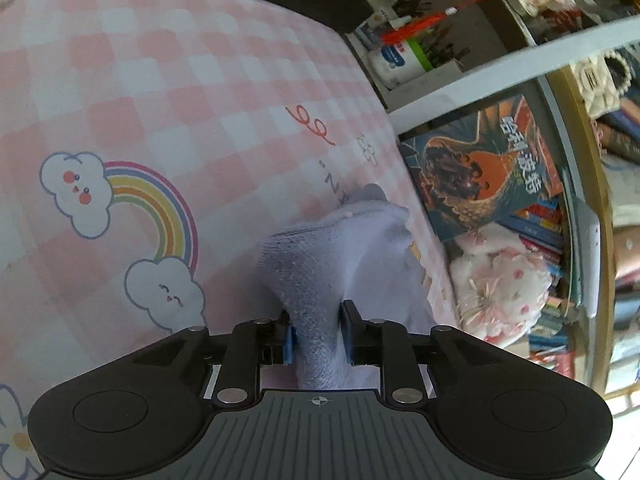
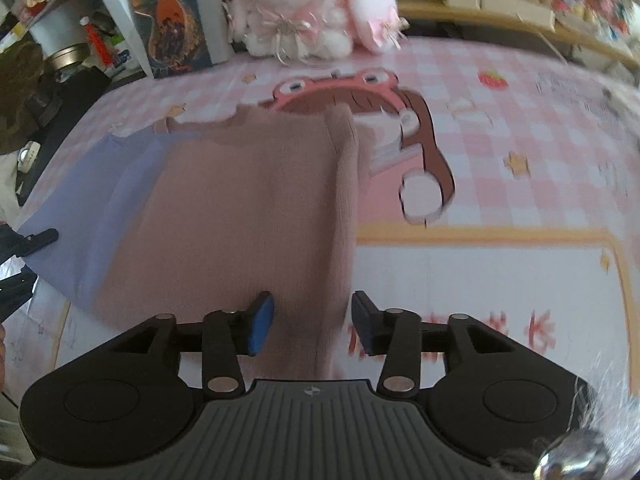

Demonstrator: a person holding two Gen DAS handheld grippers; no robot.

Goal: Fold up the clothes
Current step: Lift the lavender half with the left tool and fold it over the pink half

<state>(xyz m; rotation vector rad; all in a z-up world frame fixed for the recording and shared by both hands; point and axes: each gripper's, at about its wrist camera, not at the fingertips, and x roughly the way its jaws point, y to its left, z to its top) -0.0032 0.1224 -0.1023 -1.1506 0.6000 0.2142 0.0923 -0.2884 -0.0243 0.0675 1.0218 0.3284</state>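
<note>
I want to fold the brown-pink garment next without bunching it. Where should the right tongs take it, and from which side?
Probably the near end of the brown-pink garment, at its doubled right edge. That thicker ridge runs straight away from the open right tongs, already straddling it, so come in low from the near side.

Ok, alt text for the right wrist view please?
The open right gripper straddles the near edge of a folded pinkish-brown garment lying over a lavender garment on a pink checked cloth; a plush rabbit sits behind.
</note>
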